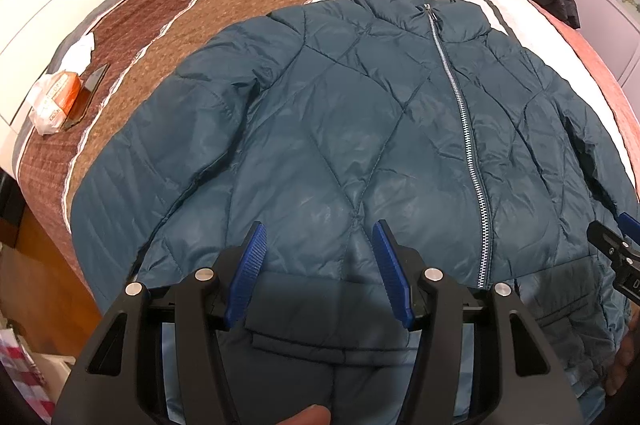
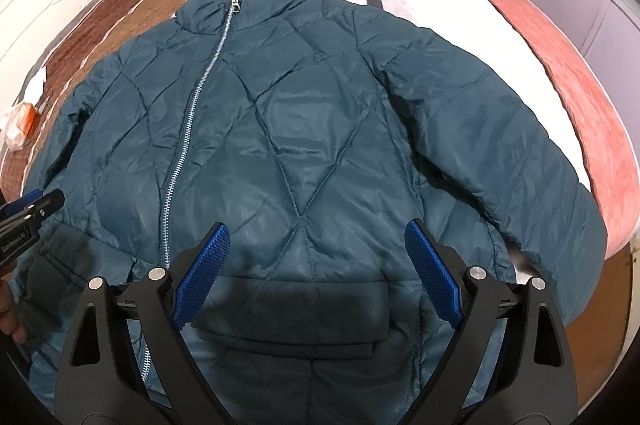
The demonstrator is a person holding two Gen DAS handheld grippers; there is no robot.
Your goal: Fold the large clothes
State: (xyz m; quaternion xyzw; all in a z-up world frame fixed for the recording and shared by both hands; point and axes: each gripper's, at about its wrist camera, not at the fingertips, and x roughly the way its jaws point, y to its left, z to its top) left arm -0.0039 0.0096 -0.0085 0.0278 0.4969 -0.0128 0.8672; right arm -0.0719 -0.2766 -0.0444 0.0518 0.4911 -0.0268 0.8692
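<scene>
Jacket: teal quilted jacket (image 1: 360, 129) lay flat, zipped, on striped bedspread (image 1: 224, 5), collar toward twelve o'clock.
Left gripper (image 1: 320, 237): fingers wide, empty, above hem.
Right gripper (image 2: 318, 237): fingers wide, empty.

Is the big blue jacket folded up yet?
Not yet. Done: the jacket lies flat on the bed, zipped up, sleeves spread out. In hand: nothing; the left gripper and right gripper hover open over its hem. Left: all the folding.
</scene>
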